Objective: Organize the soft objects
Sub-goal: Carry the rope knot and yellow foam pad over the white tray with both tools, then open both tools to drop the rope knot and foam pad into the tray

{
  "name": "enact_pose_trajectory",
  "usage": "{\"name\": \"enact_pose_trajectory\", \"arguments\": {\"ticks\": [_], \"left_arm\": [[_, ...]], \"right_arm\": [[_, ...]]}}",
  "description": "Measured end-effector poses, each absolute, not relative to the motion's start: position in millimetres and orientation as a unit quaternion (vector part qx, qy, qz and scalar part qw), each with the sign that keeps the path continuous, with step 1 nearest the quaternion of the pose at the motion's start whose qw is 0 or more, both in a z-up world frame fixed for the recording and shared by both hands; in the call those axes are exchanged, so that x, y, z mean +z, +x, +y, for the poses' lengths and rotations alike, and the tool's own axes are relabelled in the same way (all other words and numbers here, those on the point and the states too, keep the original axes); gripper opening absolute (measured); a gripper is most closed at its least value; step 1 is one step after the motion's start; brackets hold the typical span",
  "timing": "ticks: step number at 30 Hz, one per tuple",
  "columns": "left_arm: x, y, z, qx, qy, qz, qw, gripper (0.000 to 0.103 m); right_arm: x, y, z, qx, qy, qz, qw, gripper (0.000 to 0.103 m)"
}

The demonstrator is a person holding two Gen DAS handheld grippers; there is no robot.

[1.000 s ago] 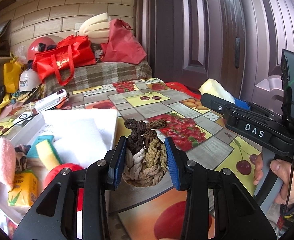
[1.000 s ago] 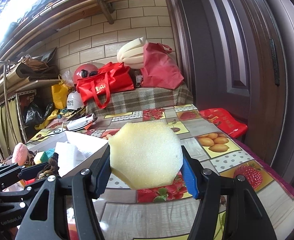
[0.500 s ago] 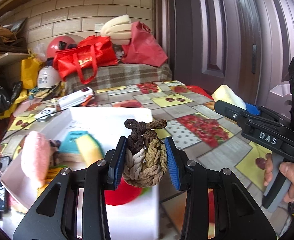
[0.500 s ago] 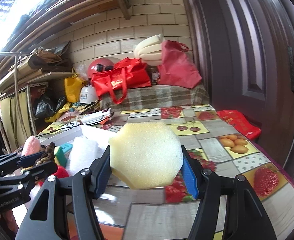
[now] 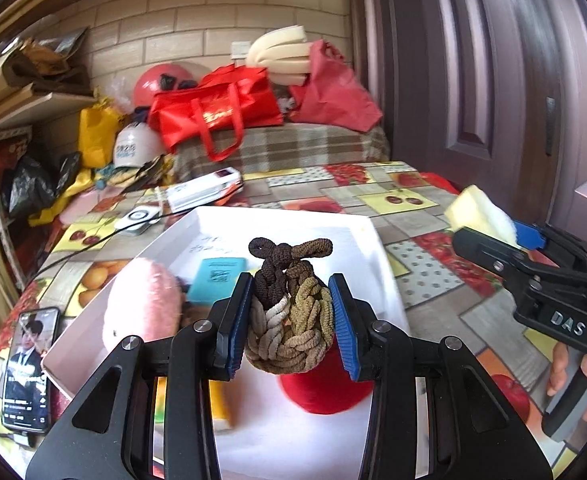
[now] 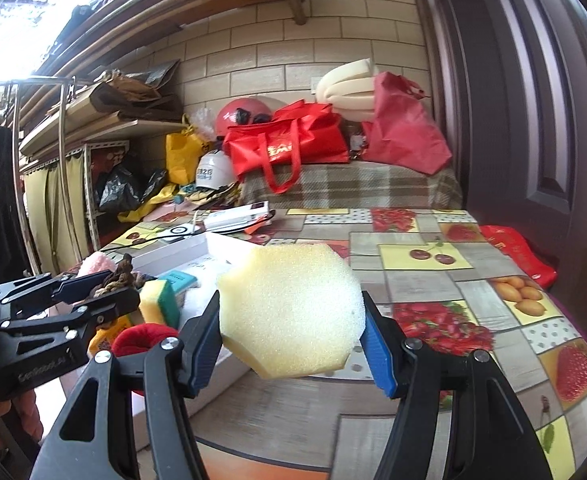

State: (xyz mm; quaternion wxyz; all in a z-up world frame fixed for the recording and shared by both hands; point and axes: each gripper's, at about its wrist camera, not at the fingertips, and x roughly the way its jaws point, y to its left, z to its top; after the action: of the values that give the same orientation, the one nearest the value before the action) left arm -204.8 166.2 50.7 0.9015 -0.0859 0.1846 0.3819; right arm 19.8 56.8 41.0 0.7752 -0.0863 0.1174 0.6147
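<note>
My left gripper (image 5: 291,320) is shut on a bundle of brown and beige hair ties (image 5: 289,320), held above a white box (image 5: 213,224) on the table. Inside the box lie a pink fluffy thing (image 5: 141,312), a teal pad (image 5: 217,280), a red soft thing (image 5: 321,392) and a yellow pack. My right gripper (image 6: 293,328) is shut on a pale yellow foam sponge (image 6: 289,308), held over the table just right of the box (image 6: 221,246). The sponge (image 5: 477,214) and the right gripper show at the right of the left wrist view, and the left gripper (image 6: 105,284) at the left of the right wrist view.
A phone (image 5: 29,368) lies on the table left of the box. Behind the box are a white carton (image 5: 203,192) and a round white device on a cable (image 5: 137,218). Red bags (image 6: 289,144) sit on a plaid-covered surface at the back. A dark door (image 6: 533,120) stands right.
Both grippers have moved left over the table with their loads. The left one now hangs over the white box; the right one has come closer to the box's right side.
</note>
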Motion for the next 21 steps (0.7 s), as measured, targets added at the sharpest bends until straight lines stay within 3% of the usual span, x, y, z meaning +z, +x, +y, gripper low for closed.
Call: {"name": "enact_pose_trajectory", "arguments": {"ticks": [21], "left_arm": [[33.6,-234.7,243.1,0.431,-0.162,0.227,0.858,0.038]], "right_arm": [[33.7,-24.4,133.3,0.666,-0.145,0.139,0.719,0.063]]}}
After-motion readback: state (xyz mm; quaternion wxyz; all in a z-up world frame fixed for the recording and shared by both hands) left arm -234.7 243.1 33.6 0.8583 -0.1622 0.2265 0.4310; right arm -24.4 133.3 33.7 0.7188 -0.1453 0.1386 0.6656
